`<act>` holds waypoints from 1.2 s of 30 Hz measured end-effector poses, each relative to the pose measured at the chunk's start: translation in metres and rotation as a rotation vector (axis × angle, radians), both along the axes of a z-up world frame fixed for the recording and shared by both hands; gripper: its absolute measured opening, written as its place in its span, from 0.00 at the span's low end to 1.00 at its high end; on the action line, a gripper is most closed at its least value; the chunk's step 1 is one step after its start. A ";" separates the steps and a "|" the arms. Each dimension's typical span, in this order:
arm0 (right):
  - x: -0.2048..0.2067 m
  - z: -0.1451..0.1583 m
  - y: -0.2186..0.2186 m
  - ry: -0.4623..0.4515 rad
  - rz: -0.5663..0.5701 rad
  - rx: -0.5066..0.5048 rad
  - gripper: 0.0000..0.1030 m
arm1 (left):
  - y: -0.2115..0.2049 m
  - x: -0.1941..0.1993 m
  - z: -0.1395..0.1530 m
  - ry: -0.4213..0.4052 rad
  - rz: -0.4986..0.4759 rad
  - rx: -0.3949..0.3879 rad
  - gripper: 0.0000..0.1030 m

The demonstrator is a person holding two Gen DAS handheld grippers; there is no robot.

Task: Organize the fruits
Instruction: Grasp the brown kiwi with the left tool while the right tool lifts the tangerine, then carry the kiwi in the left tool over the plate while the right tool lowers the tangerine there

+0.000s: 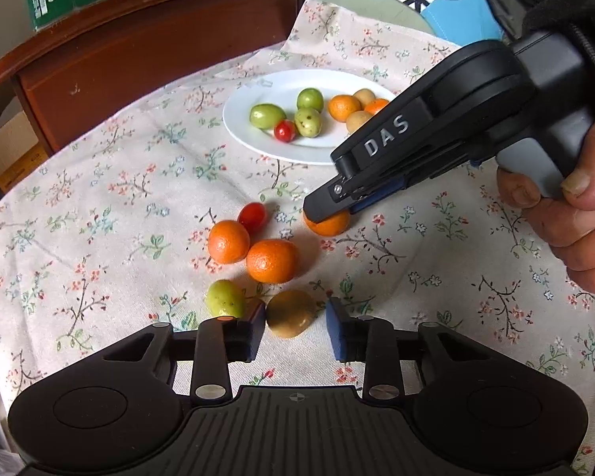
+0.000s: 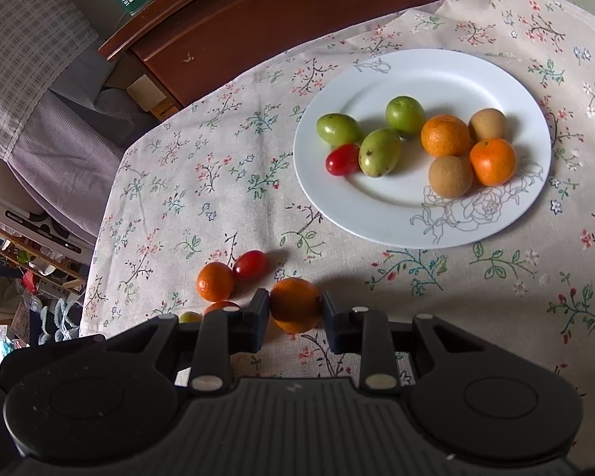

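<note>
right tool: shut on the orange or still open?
Shut on it. In the right wrist view the right tool has both pads pressed against the orange, which sits on the tablecloth.

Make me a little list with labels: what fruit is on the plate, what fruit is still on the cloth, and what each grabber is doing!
plate: white plate, on the flowered cloth
fruit on plate: three green fruits, two oranges, two brown fruits, one red tomato
fruit on cloth: three oranges, one red tomato, one green fruit, one brown fruit
right gripper: jaws shut on an orange resting on the cloth
left gripper: jaws either side of the brown fruit, not yet gripping it
</note>
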State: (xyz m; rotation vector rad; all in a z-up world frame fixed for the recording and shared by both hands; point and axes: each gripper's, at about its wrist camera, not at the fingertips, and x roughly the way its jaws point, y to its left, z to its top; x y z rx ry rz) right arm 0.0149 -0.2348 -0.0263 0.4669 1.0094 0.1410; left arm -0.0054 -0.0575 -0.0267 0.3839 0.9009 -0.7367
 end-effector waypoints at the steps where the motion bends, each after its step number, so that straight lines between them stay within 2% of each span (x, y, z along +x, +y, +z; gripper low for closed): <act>1: 0.000 0.000 0.000 0.001 0.002 -0.002 0.28 | 0.001 0.000 -0.003 0.004 0.013 -0.009 0.27; 9: -0.001 0.001 -0.001 -0.003 0.001 -0.004 0.28 | -0.003 -0.005 -0.001 -0.011 -0.001 -0.027 0.25; 16: -0.004 0.012 -0.003 -0.037 0.002 -0.006 0.28 | -0.002 -0.005 0.015 -0.053 0.018 -0.076 0.25; 24: -0.007 0.049 -0.020 -0.168 -0.038 -0.015 0.28 | -0.013 0.004 0.048 -0.161 0.036 -0.155 0.25; 29: -0.008 0.074 -0.037 -0.252 -0.086 -0.024 0.28 | -0.020 0.024 0.062 -0.168 0.082 -0.223 0.25; 36: -0.001 0.093 -0.062 -0.317 -0.145 -0.060 0.28 | -0.036 0.039 0.075 -0.196 0.092 -0.265 0.25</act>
